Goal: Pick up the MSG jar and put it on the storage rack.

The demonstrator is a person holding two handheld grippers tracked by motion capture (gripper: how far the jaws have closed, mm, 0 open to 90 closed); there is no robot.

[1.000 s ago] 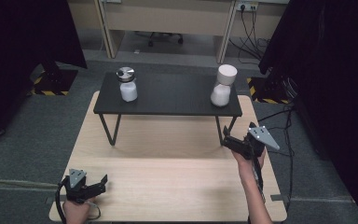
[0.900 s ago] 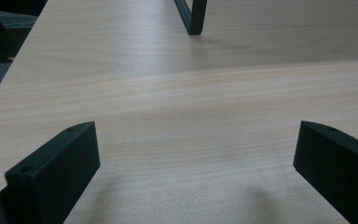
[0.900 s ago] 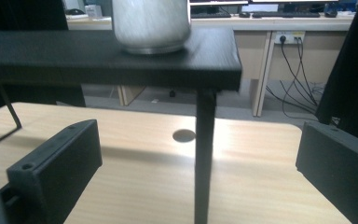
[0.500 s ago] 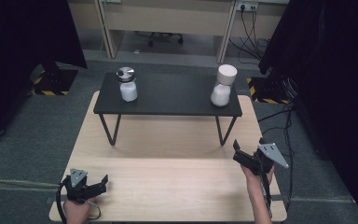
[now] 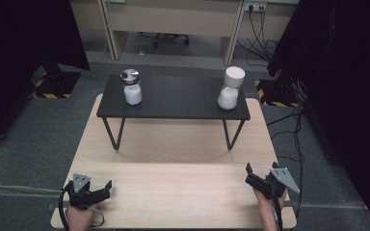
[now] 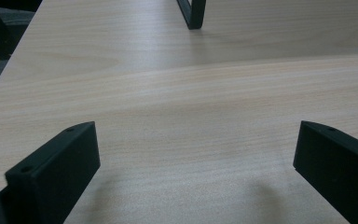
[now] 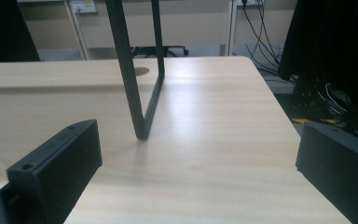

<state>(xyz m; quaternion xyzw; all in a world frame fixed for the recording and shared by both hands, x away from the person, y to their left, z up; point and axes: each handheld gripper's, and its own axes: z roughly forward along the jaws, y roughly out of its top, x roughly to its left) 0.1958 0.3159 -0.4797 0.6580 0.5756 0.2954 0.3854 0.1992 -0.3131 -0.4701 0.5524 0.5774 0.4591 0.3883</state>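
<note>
Both grippers rest low over the near end of the wooden table [image 5: 173, 159], well short of the black stand [image 5: 173, 98]. The left gripper [image 5: 107, 187] sits near the table's near-left corner, jaws spread and empty. The right gripper [image 5: 248, 174] sits near the near-right corner, jaws spread and empty too. On the stand, a metal-lidded jar [image 5: 131, 87] stands at its left end and a white jar [image 5: 231, 88] leans at its right end.

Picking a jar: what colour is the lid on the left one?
Shiny silver metal lid, best seen in the high view.
</note>
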